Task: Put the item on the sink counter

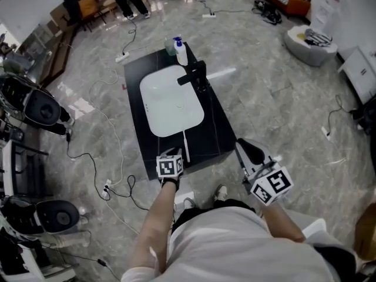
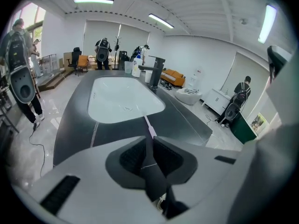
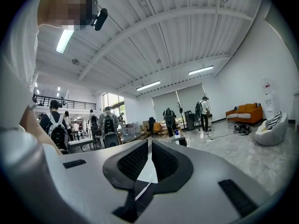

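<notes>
White shirt [image 1: 235, 239] closest to the lens, then my left gripper [image 1: 175, 155] at the near edge of the black rectangular sink counter [image 1: 218, 135]. I see it clenched on the near end of a thin pale plastic stick [image 1: 185, 142], which runs along the counter top toward the white rounded basin [image 1: 170, 101]. My right gripper [image 1: 242, 147] hangs off the counter's right side, jaws pressed together, nothing between them.
</notes>
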### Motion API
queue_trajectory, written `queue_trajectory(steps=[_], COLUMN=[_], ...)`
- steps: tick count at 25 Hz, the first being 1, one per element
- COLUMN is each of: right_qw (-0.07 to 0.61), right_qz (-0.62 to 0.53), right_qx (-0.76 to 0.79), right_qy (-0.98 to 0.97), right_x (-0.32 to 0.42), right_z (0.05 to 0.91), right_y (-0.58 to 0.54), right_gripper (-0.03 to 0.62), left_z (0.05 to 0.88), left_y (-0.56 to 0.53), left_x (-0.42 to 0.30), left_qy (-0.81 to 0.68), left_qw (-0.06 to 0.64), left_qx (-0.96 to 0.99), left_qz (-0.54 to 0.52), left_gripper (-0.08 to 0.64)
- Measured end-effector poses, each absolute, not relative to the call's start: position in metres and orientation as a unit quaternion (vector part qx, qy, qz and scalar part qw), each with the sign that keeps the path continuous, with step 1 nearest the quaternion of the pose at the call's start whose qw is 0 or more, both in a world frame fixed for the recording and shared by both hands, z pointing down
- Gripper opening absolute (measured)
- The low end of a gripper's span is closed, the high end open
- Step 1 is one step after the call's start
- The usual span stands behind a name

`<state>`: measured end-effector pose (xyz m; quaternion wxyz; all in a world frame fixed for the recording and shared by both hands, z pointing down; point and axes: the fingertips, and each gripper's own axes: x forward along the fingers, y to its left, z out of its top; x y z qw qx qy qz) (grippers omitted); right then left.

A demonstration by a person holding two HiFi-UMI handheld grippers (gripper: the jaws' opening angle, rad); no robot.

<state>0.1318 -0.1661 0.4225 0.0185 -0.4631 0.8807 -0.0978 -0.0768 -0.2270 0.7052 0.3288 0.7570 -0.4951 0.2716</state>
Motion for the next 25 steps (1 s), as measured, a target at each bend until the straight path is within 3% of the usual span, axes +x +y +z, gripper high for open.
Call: queue_trajectory(steps=[4,25], right_qw=[0.015,-0.002], right_qz=[-0.096,-0.085], right_qx=[-0.458,-0.431], right_qy=[0.884,0.898], right_x=[0.118,0.067], right_z=[0.421,0.417], right_y=[-0.167,-0.177], right_gripper=[0.049,0.049], left_z=[0.691,0.578], left_y=[-0.232,-0.253], left_x=[-0.082,-0.114], left_qy=[-0.499,-0.543], left_qw=[0.308,0.211], left_qx=[0.771,0.805], left_qz=[0.249,0.113], left_gripper=[0.003,0.002])
